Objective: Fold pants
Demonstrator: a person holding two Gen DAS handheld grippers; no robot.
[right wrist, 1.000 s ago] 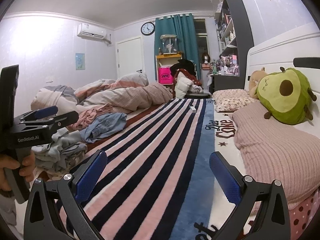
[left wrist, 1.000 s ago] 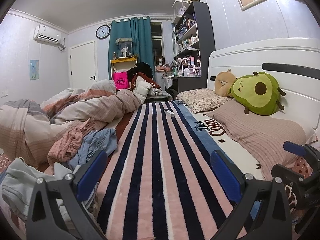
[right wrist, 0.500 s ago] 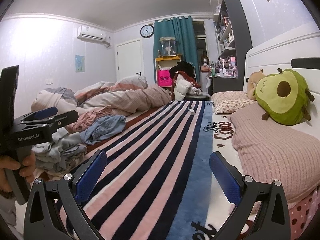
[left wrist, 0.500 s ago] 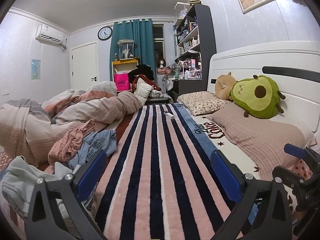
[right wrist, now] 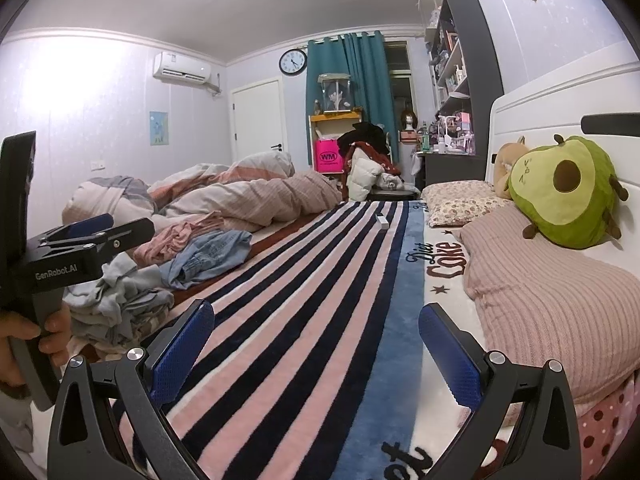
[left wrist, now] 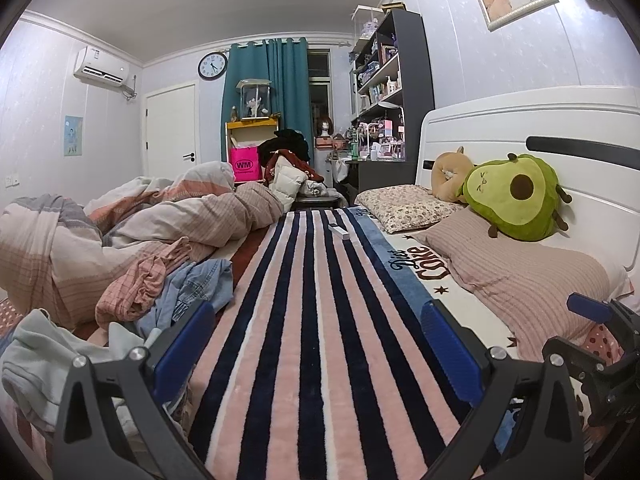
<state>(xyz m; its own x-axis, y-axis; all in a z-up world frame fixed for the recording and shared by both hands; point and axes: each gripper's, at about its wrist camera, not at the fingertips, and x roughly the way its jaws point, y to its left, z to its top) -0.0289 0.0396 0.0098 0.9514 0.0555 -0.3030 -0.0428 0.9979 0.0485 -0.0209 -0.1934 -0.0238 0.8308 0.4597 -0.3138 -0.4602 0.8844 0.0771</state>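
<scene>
A pile of crumpled clothes lies on the left side of the bed: blue denim pants (left wrist: 200, 284) (right wrist: 208, 256), a pink checked garment (left wrist: 140, 284) (right wrist: 180, 236) and pale grey-blue clothes (left wrist: 36, 352) (right wrist: 120, 300). My left gripper (left wrist: 318, 352) is open and empty above the striped blanket (left wrist: 304, 320), just right of the pile. My right gripper (right wrist: 316, 344) is open and empty over the blanket (right wrist: 304, 312). The left gripper also shows at the left edge of the right wrist view (right wrist: 92, 232), held in a hand.
A bunched duvet (left wrist: 120, 224) lies behind the clothes. Pillows (left wrist: 520, 276), an avocado plush (left wrist: 516, 196) and the white headboard (left wrist: 520, 120) are on the right. A small white box (left wrist: 339, 232) sits far down the blanket. Shelves and clutter stand beyond the bed.
Both views have shifted slightly, tilting a little; the grippers stay open and empty over the blanket. The clothes have not moved.
</scene>
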